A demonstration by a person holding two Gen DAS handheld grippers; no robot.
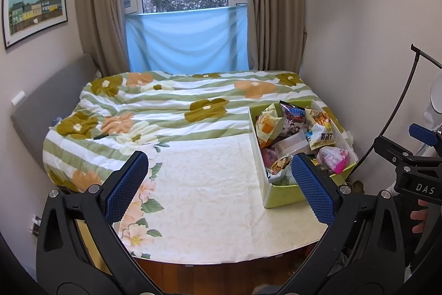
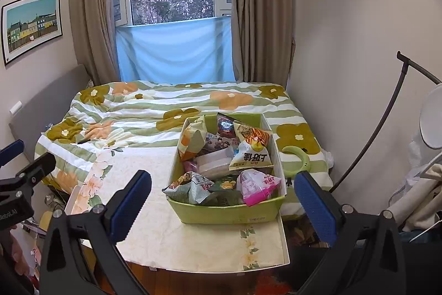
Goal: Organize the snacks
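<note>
A green cardboard box (image 2: 229, 212) full of snack bags stands on a table with a cream floral cloth (image 2: 165, 239). It holds several bags, among them a pink packet (image 2: 257, 187), a yellow-and-white chip bag (image 2: 251, 154) and a grey-green bag (image 2: 190, 188). The box also shows at the right of the left wrist view (image 1: 284, 195). My left gripper (image 1: 218, 176) is open and empty, to the left of the box. My right gripper (image 2: 222, 195) is open and empty, in front of the box, its fingers straddling it in view.
A bed with a green-striped flowered quilt (image 1: 171, 107) lies behind the table. A green crescent-shaped item (image 2: 295, 159) lies on the bed right of the box. A lamp stand (image 2: 386, 112) and clothes are at the right; the table edge (image 2: 215, 271) is near.
</note>
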